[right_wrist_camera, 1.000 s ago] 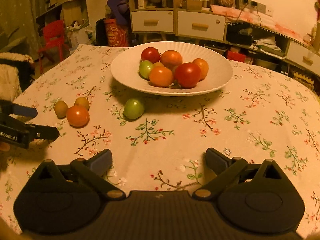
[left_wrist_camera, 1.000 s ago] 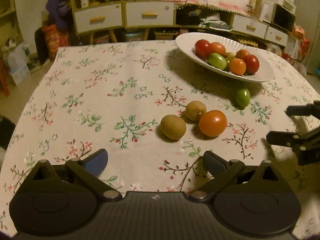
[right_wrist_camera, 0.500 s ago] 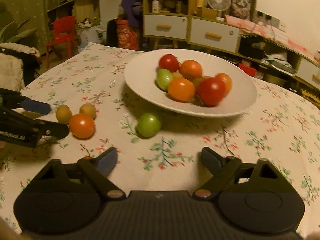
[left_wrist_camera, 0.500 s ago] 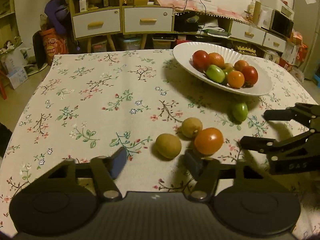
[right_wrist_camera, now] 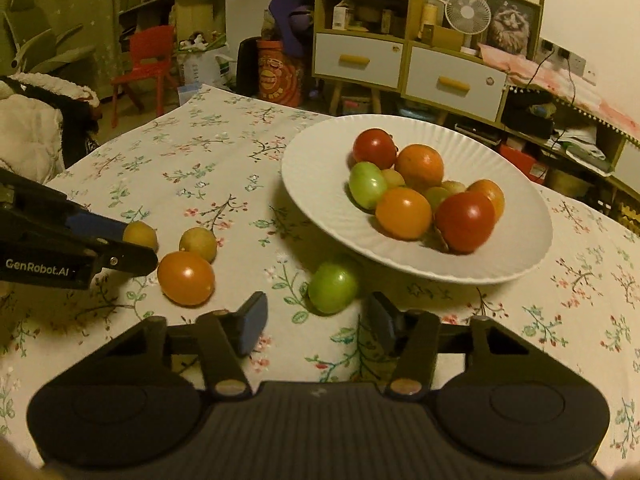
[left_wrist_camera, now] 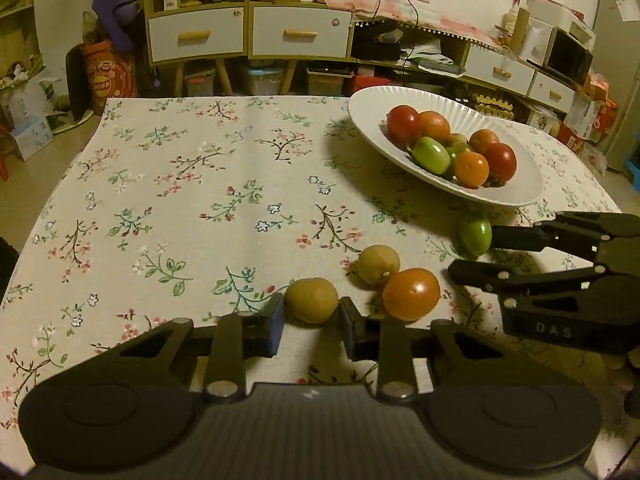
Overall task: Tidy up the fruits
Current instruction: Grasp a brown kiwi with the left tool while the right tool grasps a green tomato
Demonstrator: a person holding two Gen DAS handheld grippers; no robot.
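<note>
A white plate (left_wrist_camera: 368, 120) (right_wrist_camera: 312, 184) holds several red, orange and green fruits. On the floral cloth lie two brown fruits, an orange fruit (left_wrist_camera: 411, 294) (right_wrist_camera: 185, 278) and a green fruit (left_wrist_camera: 475, 233) (right_wrist_camera: 333, 287). My left gripper (left_wrist_camera: 311, 322) has its pads on either side of the nearer brown fruit (left_wrist_camera: 311, 300) (right_wrist_camera: 139, 234), narrowly open around it. The other brown fruit (left_wrist_camera: 378, 264) (right_wrist_camera: 198, 244) lies just behind. My right gripper (right_wrist_camera: 316, 322) is open, its fingers either side of the green fruit, just short of it.
The table edge runs along the left and far side. Behind it stand drawer cabinets (left_wrist_camera: 248, 32), a red chair (right_wrist_camera: 144, 60) and floor clutter. A padded chair back (right_wrist_camera: 32, 120) is at the left. The right gripper (left_wrist_camera: 560, 264) reaches in beside the orange fruit.
My left gripper moved forward and narrowed its jaws around the nearer brown fruit. My right gripper moved forward and left toward the green fruit, jaws narrowing somewhat.
</note>
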